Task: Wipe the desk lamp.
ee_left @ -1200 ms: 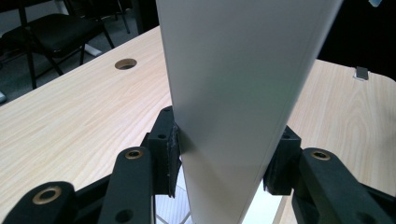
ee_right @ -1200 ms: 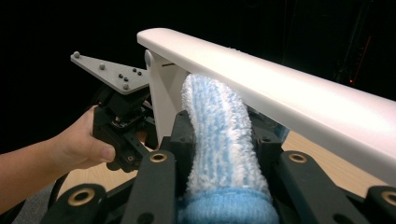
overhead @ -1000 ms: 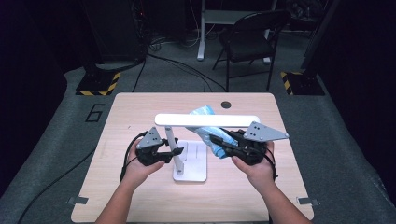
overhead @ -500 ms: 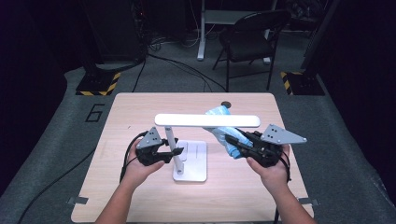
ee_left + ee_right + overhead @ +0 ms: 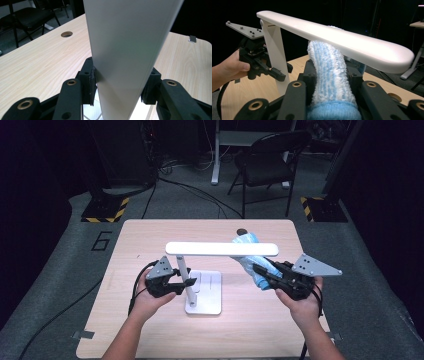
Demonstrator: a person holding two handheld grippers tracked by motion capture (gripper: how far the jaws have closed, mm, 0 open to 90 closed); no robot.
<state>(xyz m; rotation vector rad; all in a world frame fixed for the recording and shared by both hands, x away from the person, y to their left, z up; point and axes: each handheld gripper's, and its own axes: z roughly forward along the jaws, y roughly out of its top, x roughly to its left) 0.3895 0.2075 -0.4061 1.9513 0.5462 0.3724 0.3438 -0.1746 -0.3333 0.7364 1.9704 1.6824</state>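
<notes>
Since the earlier high-view frames, my right gripper (image 5: 257,268) has slid toward the right side of the frame with the blue fluffy duster (image 5: 248,254) clamped in it, so the duster now sits under the right half of the lamp head (image 5: 222,249) rather than near its middle; my left gripper (image 5: 186,282) has not shifted. In the high view the white desk lamp stands at centre frame on the wooden table (image 5: 150,235), its base plate (image 5: 207,292) lying flat just right of my left hand (image 5: 147,295). Left jaws are partly closed around the lamp's upright post (image 5: 125,75); the left gripper view shows both pads pressed against the post's sides, and the post blocks most of what lies ahead. Right jaws are drawn in tight on the duster's lower end; in the right gripper view its fluffy tip rises at centre frame and meets the underside of the lamp head, which crosses from upper left to right and screens the room behind. A round cable hole (image 5: 241,231) lies at the table's far edge, partly behind the duster. Beyond the table, upper centre, stands a dark chair (image 5: 267,165); yellow-black striped blocks (image 5: 105,210) sit on the floor upper left and upper right.
</notes>
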